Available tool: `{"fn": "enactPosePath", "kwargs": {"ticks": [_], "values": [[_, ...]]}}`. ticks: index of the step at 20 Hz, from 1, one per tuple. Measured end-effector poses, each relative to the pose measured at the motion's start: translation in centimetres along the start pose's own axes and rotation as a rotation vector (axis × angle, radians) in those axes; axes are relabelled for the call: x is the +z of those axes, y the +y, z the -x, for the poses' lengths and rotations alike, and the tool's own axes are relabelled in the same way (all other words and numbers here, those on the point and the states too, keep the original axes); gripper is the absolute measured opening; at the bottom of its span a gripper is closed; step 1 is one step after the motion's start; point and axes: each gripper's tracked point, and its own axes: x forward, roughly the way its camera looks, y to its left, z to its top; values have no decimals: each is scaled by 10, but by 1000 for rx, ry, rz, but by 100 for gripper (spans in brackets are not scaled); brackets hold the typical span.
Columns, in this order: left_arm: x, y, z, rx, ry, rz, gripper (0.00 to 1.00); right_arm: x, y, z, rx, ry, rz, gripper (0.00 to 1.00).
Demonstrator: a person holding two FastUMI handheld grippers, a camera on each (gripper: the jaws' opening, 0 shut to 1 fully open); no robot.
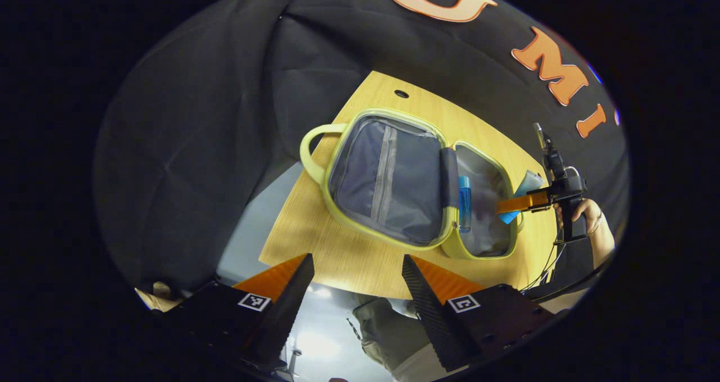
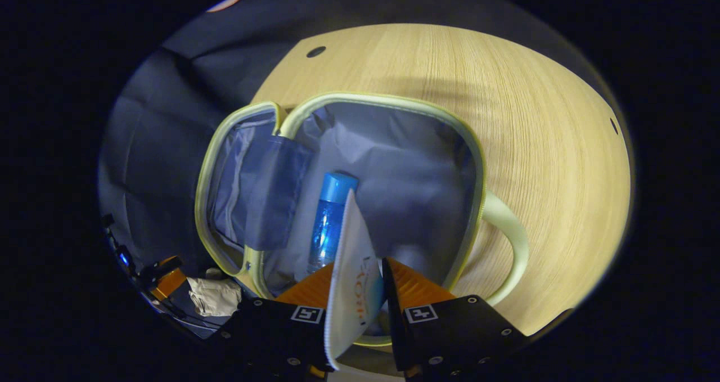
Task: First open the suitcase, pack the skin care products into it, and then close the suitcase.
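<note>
Between right tool's (image 2: 356, 292) fingers, sachet (image 2: 351, 275).

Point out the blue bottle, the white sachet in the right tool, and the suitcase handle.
Blue bottle (image 2: 327, 233): right gripper view, on its clear blue body.
White sachet (image 2: 353, 281): right gripper view, on its flat face.
Suitcase handle (image 1: 310, 152): left gripper view, on the loop's outer curve.

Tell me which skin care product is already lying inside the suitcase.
The blue bottle with the blue cap, lying in the open suitcase near the hinge. The white tube is not down yet: the right tongs grip it above the suitcase.
</note>
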Motion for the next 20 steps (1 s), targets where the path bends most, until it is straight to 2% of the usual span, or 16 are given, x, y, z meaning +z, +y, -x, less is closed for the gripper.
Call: {"fn": "enactPosePath", "kwargs": {"ticks": [1, 2, 3, 4, 6, 8, 10, 11, 14, 17, 20], "values": [[-4, 4, -3, 0, 7, 16, 99, 1, -4, -8, -15, 6, -5, 34], [-6, 5, -5, 2, 13, 32, 98, 0, -7, -14, -31, 9, -10, 43], [-6, 6, -7, 4, 16, 41, 98, 0, -11, -17, -45, 11, -20, 38], [-6, 9, -9, 9, 15, 42, 98, 0, -12, -19, -49, 11, -33, 39], [-4, 12, -8, 19, 9, 31, 98, 2, -5, -17, -23, -5, -48, 46], [1, 13, -11, 9, 2, 35, 98, 8, 4, -8, 4, -41, -48, 65], [10, 15, -18, -11, -21, 53, 98, 12, 14, 7, 37, -98, -33, 90], [17, 17, -23, -18, -39, 66, 98, 14, 17, 15, 48, -134, -18, 94], [40, 41, -44, -16, -89, 126, 98, 20, 26, 42, 85, -259, 23, 96], [67, 69, -64, -20, -106, 230, 98, 20, 30, 67, 99, -348, 41, 96], [103, 79, -81, -93, -153, 316, 98, 16, 31, 86, 128, -394, -14, 96]]}}
